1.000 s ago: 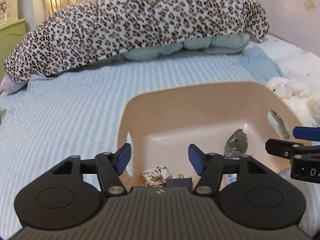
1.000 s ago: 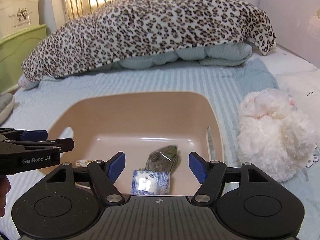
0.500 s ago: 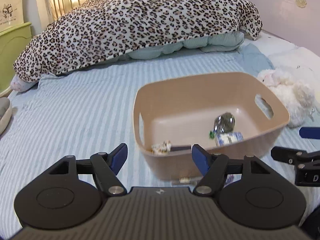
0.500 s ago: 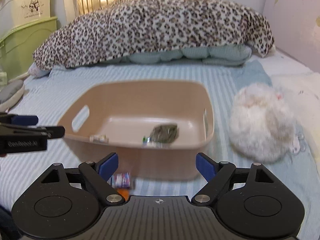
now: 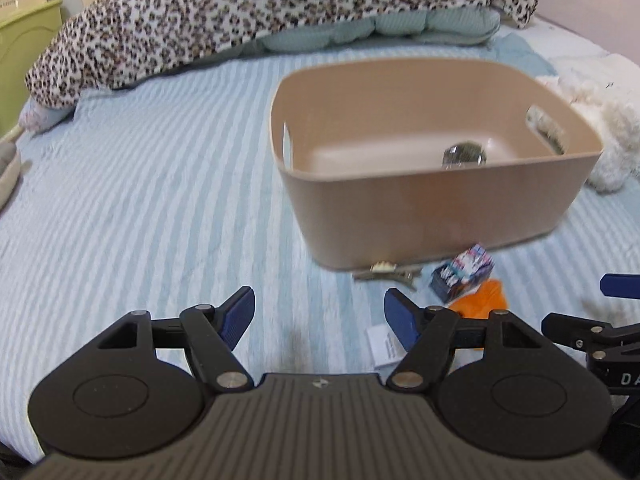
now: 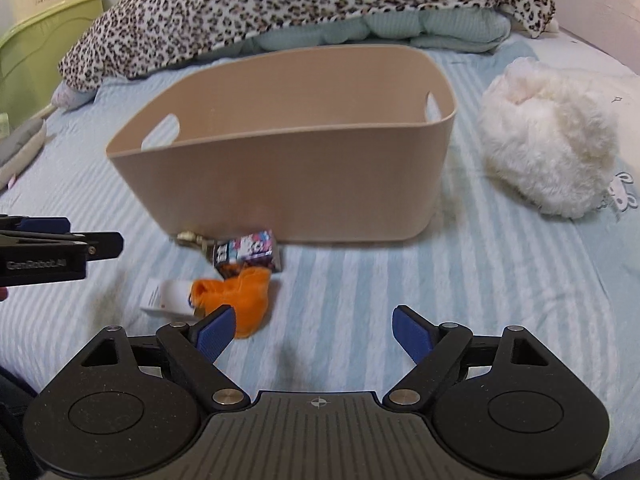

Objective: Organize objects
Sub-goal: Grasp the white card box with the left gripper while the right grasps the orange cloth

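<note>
A tan plastic basket (image 5: 440, 216) (image 6: 288, 184) stands on the striped bed; a dark shiny packet (image 5: 464, 156) lies inside it. In front of the basket lie a metal hair clip (image 5: 386, 272) (image 6: 192, 238), a small colourful box (image 5: 464, 270) (image 6: 248, 254), an orange cloth (image 5: 482, 300) (image 6: 240, 294) and a white card (image 5: 384, 346) (image 6: 166, 298). My left gripper (image 5: 318, 314) is open and empty, back from the basket. My right gripper (image 6: 312, 332) is open and empty, just right of the orange cloth.
A white fluffy plush (image 6: 548, 144) (image 5: 600, 128) lies right of the basket. A leopard-print blanket (image 5: 260, 12) (image 6: 300, 0) is heaped at the back. A green cabinet (image 6: 36, 56) stands at the left. The bed sheet (image 5: 140, 200) stretches left of the basket.
Both grippers have pulled back and down from over the basket. The small items in front of the basket have come into view. Both stay open.
</note>
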A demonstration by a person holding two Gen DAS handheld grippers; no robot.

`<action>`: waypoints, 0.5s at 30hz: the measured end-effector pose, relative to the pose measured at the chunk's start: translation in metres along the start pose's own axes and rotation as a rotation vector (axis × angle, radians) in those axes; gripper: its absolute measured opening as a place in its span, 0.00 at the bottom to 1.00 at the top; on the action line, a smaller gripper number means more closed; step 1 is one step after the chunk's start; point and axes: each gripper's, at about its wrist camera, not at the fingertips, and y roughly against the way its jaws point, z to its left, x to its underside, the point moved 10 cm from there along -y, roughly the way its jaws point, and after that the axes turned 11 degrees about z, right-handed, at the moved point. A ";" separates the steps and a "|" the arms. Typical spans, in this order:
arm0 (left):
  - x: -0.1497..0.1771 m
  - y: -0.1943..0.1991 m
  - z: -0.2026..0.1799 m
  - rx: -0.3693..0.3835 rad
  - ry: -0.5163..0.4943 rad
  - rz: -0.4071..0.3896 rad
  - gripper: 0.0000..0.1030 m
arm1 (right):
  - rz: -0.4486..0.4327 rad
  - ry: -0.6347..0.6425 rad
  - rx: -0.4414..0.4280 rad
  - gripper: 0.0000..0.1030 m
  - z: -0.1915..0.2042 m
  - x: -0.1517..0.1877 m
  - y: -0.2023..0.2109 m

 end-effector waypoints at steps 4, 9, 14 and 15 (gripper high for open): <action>0.010 -0.018 0.004 0.009 0.014 0.039 0.70 | 0.018 0.013 0.009 0.85 0.005 0.001 -0.012; 0.013 -0.034 0.007 0.016 0.028 0.084 0.70 | 0.032 0.021 -0.026 0.85 0.015 0.002 -0.027; 0.014 -0.034 0.012 0.024 0.040 0.090 0.70 | 0.035 0.056 -0.046 0.81 0.033 -0.001 -0.041; 0.014 -0.034 0.013 0.022 0.042 0.090 0.70 | 0.032 0.062 -0.047 0.78 0.036 -0.002 -0.043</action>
